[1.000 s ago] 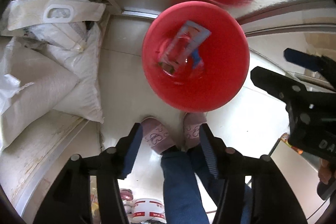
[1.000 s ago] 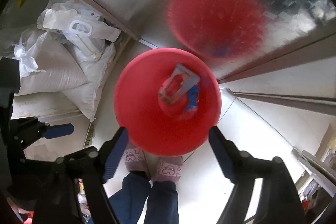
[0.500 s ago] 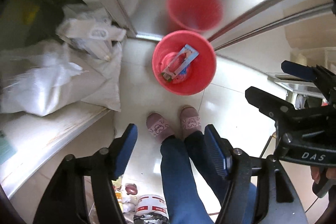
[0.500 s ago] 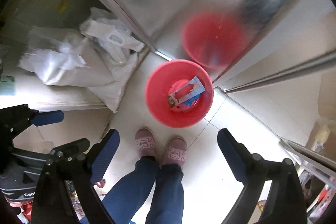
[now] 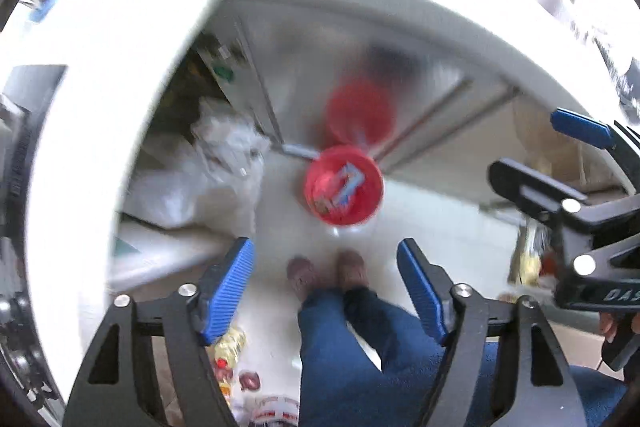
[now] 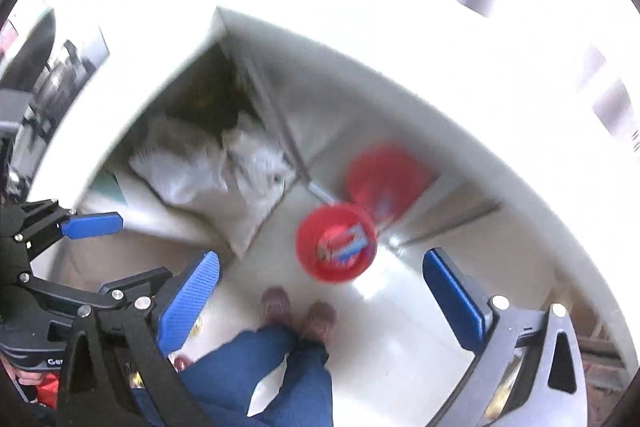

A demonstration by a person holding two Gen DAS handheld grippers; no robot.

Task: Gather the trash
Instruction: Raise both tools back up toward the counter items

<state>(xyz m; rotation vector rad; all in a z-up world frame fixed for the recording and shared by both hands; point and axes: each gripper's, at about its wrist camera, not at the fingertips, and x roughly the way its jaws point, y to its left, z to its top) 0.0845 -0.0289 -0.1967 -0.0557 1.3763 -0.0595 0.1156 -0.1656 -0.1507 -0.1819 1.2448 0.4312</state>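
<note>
A red bucket [image 5: 343, 184] [image 6: 335, 242] stands on the pale floor far below, beside a metal cabinet. A blue and red wrapper [image 5: 346, 183] [image 6: 348, 241] lies inside it with other scraps. My left gripper [image 5: 326, 281] hangs high above the floor, its jaws opening, nothing between the blue pads. My right gripper [image 6: 320, 301] is equally high, jaws opening wide and empty. Each gripper also appears in the other's view: the right gripper [image 5: 560, 167] at the right edge, the left gripper [image 6: 100, 247] at the left edge.
White sacks [image 5: 208, 171] [image 6: 224, 167] lie left of the bucket. A white counter edge [image 5: 100, 75] [image 6: 440, 47] rings the view at gripper height. The person's blue trousers [image 5: 352, 355] and slippers [image 5: 304, 273] stand just before the bucket. Packets [image 5: 228, 343] lie on the floor at bottom left.
Both grippers rose a long way from the bucket, which now looks small and far below. Both pairs of jaws spread wider. The white counter came into view.
</note>
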